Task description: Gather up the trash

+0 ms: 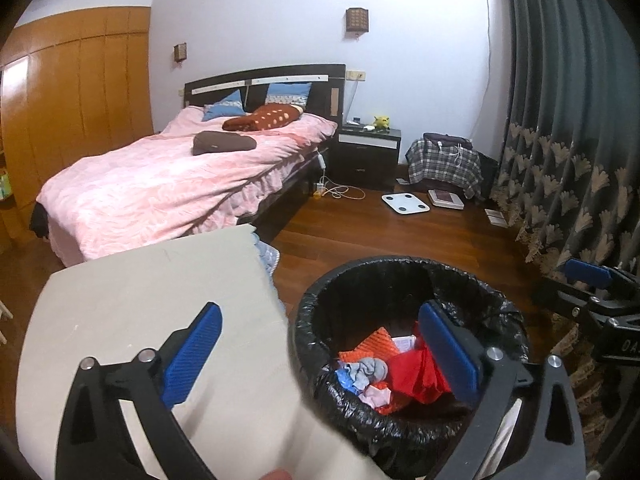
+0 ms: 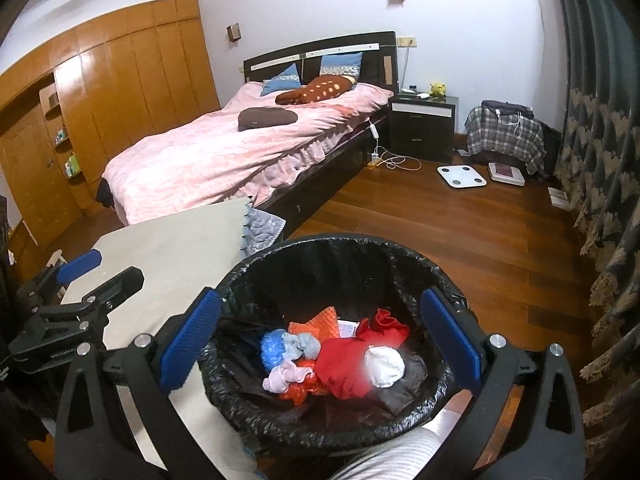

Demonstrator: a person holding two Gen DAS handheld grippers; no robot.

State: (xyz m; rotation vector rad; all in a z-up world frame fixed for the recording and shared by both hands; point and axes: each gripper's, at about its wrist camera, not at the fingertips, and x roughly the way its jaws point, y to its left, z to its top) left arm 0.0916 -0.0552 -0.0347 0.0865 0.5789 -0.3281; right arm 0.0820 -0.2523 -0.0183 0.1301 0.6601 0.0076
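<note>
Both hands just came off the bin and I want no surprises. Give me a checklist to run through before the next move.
1. Left hand-held gripper open, nothing between its fingers: ok.
2. Right hand-held gripper open, nothing between its fingers: ok.
3. Trash bin upright, black liner folded over the rim: ok.
4. White wad lying inside the bin on the red cloth: ok.
5. Beige tabletop beside the bin free of trash: ok where visible.
6. More trash elsewhere in the room: cannot tell.
</note>
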